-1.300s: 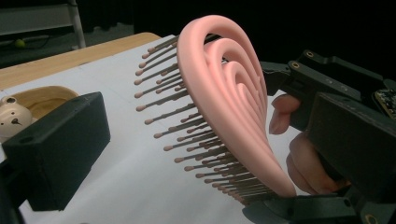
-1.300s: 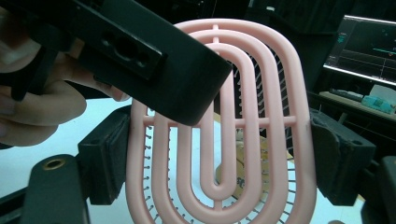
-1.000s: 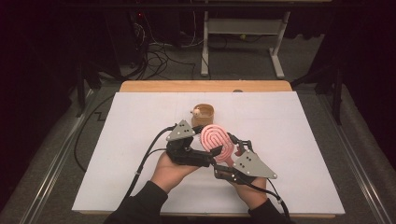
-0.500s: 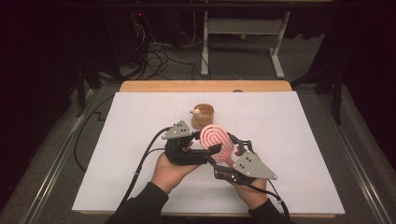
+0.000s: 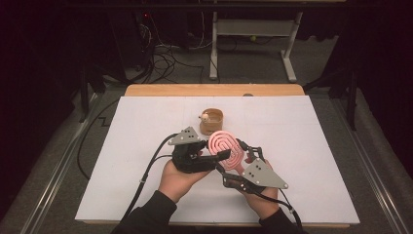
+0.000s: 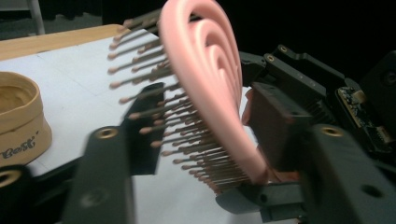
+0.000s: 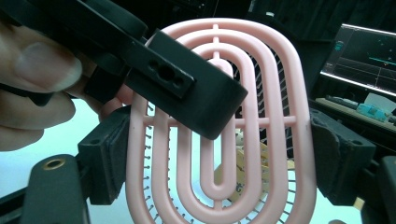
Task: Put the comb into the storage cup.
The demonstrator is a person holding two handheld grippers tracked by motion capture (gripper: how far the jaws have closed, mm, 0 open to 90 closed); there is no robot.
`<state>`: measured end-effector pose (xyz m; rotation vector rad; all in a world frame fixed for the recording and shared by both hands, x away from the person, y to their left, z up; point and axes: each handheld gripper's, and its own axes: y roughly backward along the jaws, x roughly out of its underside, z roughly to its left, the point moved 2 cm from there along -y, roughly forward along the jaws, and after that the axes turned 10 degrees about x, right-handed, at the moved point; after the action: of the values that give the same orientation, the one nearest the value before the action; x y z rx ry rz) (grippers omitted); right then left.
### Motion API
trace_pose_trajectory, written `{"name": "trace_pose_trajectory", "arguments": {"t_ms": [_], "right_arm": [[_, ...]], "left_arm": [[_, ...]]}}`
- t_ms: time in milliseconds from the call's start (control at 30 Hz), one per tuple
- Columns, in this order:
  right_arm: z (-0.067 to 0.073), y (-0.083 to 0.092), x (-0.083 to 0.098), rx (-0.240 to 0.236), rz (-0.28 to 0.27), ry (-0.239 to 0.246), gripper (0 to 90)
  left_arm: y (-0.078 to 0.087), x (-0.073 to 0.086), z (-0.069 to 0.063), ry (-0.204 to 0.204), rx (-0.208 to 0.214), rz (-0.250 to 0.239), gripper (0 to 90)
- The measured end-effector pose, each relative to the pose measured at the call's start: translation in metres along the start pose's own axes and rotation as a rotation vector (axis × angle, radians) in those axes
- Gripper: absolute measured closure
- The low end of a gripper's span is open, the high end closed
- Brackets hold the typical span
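A pink oval brush (image 5: 226,146) with looped ribs is held up above the white sheet, bristles toward the left hand. My right gripper (image 5: 235,158) is shut on it, with a pad on each side rim (image 7: 296,154). My left gripper (image 5: 221,157) reaches in from the left, and its jaws have just been closing around the brush (image 6: 210,70). One pad meets the bristle tips and the other lies against the smooth back. In the right gripper view that back jaw crosses the brush's upper left. A tan fabric cup (image 5: 212,121) stands just beyond the brush.
A white sheet (image 5: 316,146) covers the table, with a wooden strip (image 5: 214,90) along its far edge. The tan cup (image 6: 18,126) sits close to the left of the brush. Cables and desk legs lie on the dark floor behind. A lit monitor (image 7: 369,51) stands farther off.
The left gripper's jaws have narrowed from wide apart onto the brush's two faces. Both hands and the brush stay where they were.
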<state>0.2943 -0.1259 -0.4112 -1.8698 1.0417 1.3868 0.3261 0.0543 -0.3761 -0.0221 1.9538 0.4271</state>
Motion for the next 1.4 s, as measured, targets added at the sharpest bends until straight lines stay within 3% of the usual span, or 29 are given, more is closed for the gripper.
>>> {"name": "trace_pose_trajectory", "arguments": {"t_ms": [367, 533, 700, 1400], "right_arm": [[0.001, 0.0002, -0.0006, 0.008, -0.006, 0.015, 20.3], [0.0012, 0.0002, -0.0006, 0.011, -0.006, 0.021, 20.3], [0.0015, 0.0002, -0.0013, 0.018, -0.008, 0.035, 20.4], [0.0023, 0.0006, -0.0024, 0.04, -0.013, 0.051, 20.3]], "left_arm": [[0.0007, -0.0002, 0.0005, 0.014, 0.025, -0.011, 53.4], [0.0006, -0.0001, 0.0001, 0.008, 0.021, -0.011, 53.7], [0.0007, -0.0006, -0.0017, -0.028, 0.014, -0.018, 54.5], [-0.0002, -0.004, -0.008, -0.026, -0.003, -0.028, 61.7]]}}
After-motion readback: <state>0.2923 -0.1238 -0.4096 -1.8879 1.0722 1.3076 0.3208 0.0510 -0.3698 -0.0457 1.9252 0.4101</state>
